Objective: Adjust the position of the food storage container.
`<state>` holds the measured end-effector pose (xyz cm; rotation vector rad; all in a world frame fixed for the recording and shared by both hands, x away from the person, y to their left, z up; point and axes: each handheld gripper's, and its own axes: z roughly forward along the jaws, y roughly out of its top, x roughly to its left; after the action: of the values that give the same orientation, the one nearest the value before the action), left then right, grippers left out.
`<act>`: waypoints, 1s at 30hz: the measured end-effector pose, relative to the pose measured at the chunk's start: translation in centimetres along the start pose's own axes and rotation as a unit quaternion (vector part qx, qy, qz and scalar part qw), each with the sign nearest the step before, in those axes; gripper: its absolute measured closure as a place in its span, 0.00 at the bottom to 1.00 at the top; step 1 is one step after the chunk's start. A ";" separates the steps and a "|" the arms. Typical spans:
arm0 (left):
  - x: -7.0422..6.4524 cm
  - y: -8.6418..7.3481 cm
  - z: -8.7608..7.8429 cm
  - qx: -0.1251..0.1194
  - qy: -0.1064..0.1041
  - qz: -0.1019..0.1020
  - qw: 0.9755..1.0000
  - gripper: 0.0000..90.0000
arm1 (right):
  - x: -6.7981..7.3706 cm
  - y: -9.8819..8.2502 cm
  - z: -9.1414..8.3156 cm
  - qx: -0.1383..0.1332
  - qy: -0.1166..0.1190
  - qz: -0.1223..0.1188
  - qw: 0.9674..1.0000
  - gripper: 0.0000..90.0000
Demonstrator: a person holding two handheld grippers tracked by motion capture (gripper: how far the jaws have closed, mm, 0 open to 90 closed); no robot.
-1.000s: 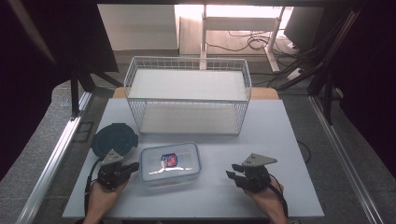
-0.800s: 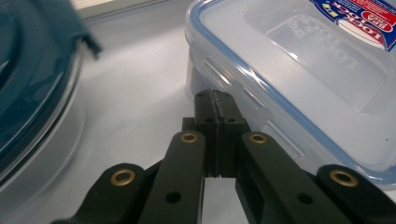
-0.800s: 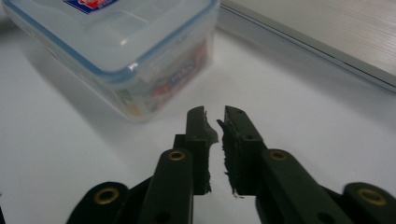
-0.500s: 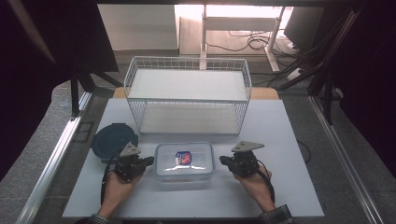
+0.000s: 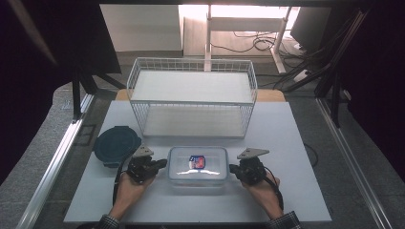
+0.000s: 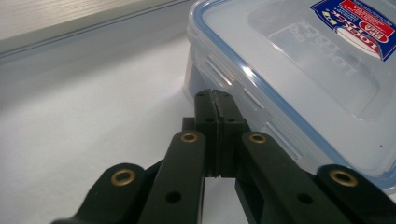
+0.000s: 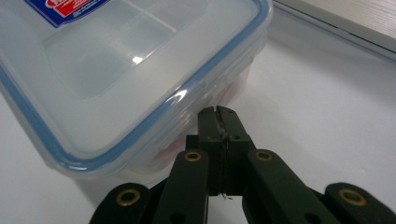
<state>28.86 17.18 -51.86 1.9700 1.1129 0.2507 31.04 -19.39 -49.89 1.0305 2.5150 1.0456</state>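
Observation:
A clear plastic container [image 5: 197,164] with a blue-sealed lid and a red and blue label lies on the white table, in front of the wire basket. My left gripper [image 5: 162,164] is shut, its tips at the container's left end. In the left gripper view, the left gripper [image 6: 214,94] touches a side flap of the container [image 6: 303,70], with nothing between the jaws. My right gripper [image 5: 232,168] is also shut and sits at the container's right end. In the right gripper view, the right gripper [image 7: 217,111] rests against the wall of the container [image 7: 116,70], just under the lid's rim.
A white wire basket [image 5: 191,98] with two shelves stands behind the container. A dark blue round lid [image 5: 117,144] lies at the left, just behind my left gripper. The table's edge [image 5: 191,220] runs close below the person's wrists.
The container has slid to the right and turned square to the table. Both grippers have closed in on its two ends, the left one moving right and forward.

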 end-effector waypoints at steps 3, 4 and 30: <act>-0.2 0.0 0.0 0.001 0.002 0.004 1.000 1.00 | 0.1 -0.2 -0.3 0.001 -0.003 -0.003 1.000 0.96; -0.2 0.0 -0.1 0.001 0.001 0.006 1.000 1.00 | 0.1 -0.2 -0.3 0.001 -0.003 -0.003 1.000 0.96; -0.9 -2.8 -5.1 -0.035 -0.027 0.049 0.998 0.00 | 0.1 -1.7 -3.7 -0.080 0.005 -0.010 0.997 0.02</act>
<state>23.91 20.11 -50.53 1.9604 0.9624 0.2823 28.43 -22.17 -48.40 0.9555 2.3977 1.2257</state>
